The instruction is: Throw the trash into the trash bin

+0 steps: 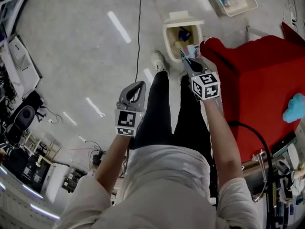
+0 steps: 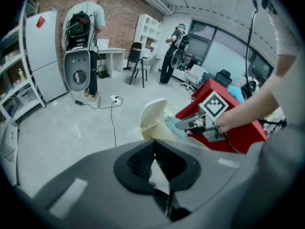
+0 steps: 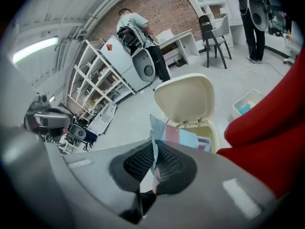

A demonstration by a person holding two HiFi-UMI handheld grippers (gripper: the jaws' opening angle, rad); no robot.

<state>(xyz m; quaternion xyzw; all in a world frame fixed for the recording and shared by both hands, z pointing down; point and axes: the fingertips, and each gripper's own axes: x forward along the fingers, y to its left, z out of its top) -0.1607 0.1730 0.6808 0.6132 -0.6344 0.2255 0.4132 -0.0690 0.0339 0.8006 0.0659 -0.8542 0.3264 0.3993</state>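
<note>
The cream trash bin (image 1: 167,38) stands on the floor ahead of my feet with its lid (image 3: 186,98) swung up; some trash lies inside. My right gripper (image 1: 188,59) is shut on a flat light-blue and pink wrapper (image 1: 192,50), held over the bin's near right edge. In the right gripper view the wrapper (image 3: 180,137) sticks out past the pads toward the bin's mouth (image 3: 209,130). My left gripper (image 1: 137,87) hangs to the left above the floor, jaws together and empty. The left gripper view shows the bin (image 2: 153,120) and the right gripper (image 2: 185,124) ahead.
A large red seat (image 1: 259,80) stands close to the bin's right. A black cable (image 1: 139,27) runs across the floor toward the bin. A white tray (image 1: 234,0) lies on the floor beyond. Two people (image 2: 86,37) stand far off by shelves and a desk.
</note>
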